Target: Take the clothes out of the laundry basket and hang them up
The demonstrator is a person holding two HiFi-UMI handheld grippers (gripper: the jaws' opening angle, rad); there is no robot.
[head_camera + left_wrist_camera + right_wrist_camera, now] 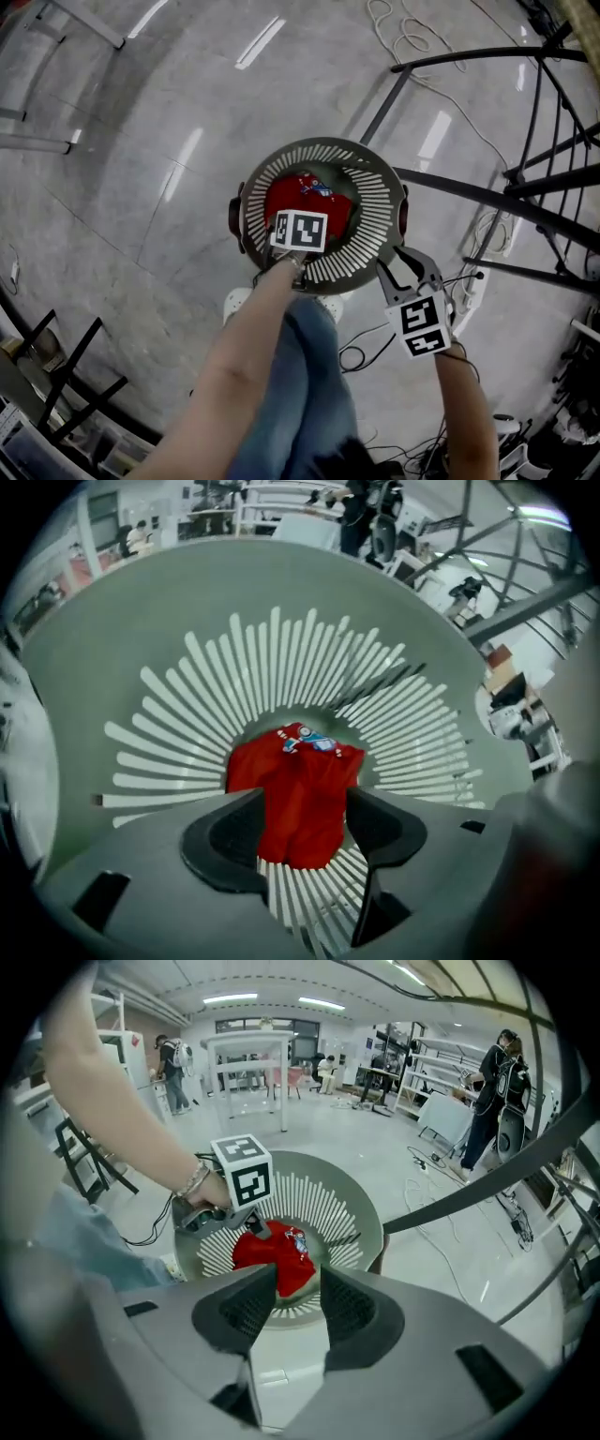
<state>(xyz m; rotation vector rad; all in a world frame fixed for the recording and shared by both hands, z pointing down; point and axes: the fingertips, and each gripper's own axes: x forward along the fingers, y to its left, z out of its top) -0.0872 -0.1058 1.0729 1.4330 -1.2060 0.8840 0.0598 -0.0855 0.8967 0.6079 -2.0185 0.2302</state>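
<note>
Now, left hand-held gripper (305,803): spread, I see, above red garment (309,202) (inside laundry basket (370,202)).
Right hand-held gripper (298,1283): slightly parted, empty.

Under me lies a glossy grey floor (141,141) with pale cables (403,37) looped on it. Strip lights (230,998) shine overhead; a white table (246,1054) stands far back.

L tool (302,803), R tool (298,1279): grey, b/w marker cubes (300,231); blue jeans (314,375); bracelet (194,1181).
</note>
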